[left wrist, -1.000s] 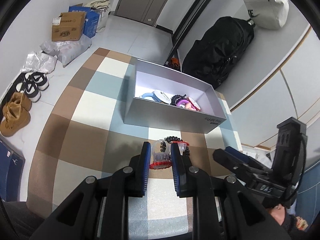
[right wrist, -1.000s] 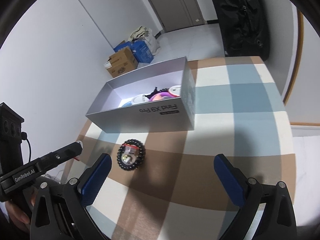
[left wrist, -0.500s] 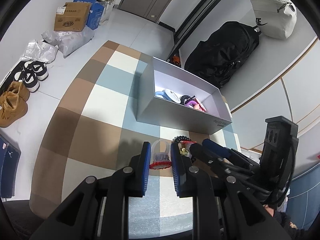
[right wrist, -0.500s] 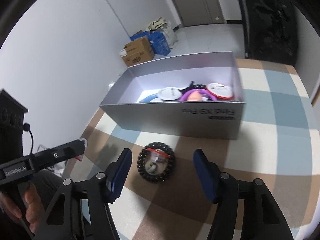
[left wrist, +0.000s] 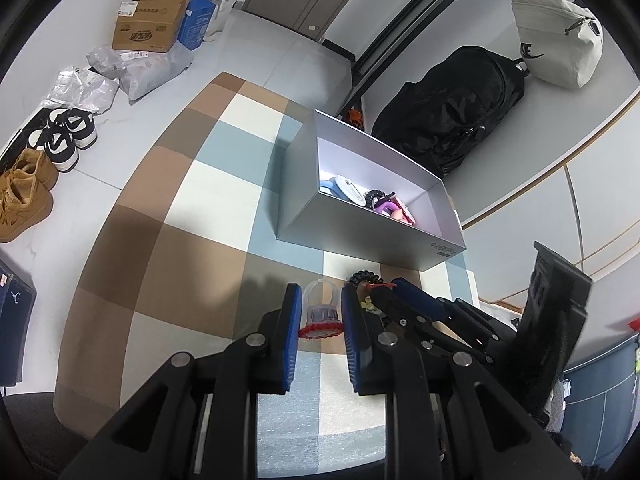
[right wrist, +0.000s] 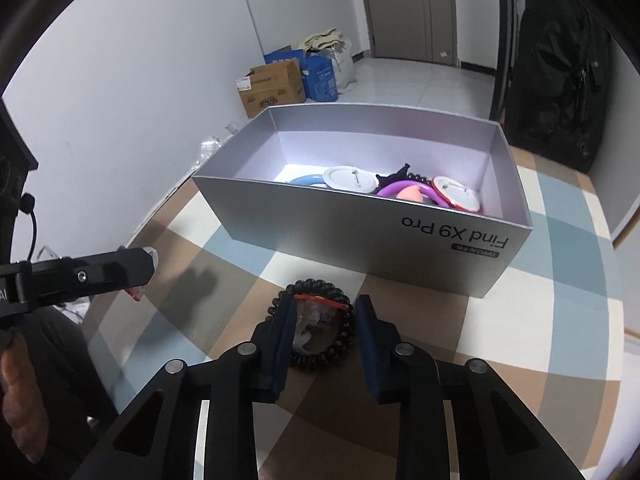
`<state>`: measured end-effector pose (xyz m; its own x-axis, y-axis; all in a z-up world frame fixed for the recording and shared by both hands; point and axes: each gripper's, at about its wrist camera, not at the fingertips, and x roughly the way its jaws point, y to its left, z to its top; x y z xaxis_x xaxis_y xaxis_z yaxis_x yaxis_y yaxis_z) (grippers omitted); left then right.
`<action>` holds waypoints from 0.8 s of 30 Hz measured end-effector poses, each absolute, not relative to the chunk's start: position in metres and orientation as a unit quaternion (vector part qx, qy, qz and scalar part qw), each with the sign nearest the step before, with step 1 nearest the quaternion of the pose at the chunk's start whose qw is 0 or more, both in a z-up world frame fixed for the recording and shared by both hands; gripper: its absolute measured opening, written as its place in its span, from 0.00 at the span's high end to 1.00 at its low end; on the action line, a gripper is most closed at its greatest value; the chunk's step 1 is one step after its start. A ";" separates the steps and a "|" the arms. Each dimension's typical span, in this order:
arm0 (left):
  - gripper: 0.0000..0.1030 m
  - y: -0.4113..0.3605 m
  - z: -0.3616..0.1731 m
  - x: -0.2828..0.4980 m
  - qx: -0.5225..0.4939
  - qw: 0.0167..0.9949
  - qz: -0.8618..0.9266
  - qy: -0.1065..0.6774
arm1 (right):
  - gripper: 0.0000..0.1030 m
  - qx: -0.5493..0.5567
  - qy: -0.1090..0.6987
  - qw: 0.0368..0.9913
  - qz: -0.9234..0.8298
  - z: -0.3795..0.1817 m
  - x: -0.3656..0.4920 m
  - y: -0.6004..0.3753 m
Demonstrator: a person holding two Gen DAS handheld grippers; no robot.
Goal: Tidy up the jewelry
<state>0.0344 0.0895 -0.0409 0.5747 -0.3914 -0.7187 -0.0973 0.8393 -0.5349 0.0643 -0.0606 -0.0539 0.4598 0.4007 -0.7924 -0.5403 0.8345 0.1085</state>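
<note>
While the right gripper is closing around the black coiled hair tie with a clear red-trimmed charm at its centre, you are wise to keep both pads straddling the springy ring so it cannot roll aside. It is lying on the checked tablecloth, just beside the near wall of the grey cardboard box. Your left gripper is clamping a clear plastic piece with red beading.
</note>
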 end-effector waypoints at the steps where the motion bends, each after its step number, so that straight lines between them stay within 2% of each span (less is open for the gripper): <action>1: 0.85 0.090 -0.041 0.034 -0.270 0.845 -0.086 0.454 | 0.77 -0.077 0.437 0.851 0.282 -0.052 0.063 -0.062; 5: 0.85 0.090 -0.044 0.034 -0.269 0.844 -0.082 0.457 | 0.81 -0.076 0.429 0.853 0.286 -0.048 0.061 -0.064; 13: 0.85 0.089 -0.044 0.033 -0.262 0.848 -0.077 0.454 | 0.82 -0.056 0.430 0.854 0.288 -0.044 0.062 -0.070; 24: 0.85 0.083 -0.030 0.030 -0.242 0.876 -0.067 0.412 | 0.82 0.015 0.412 0.856 0.313 -0.025 0.062 -0.086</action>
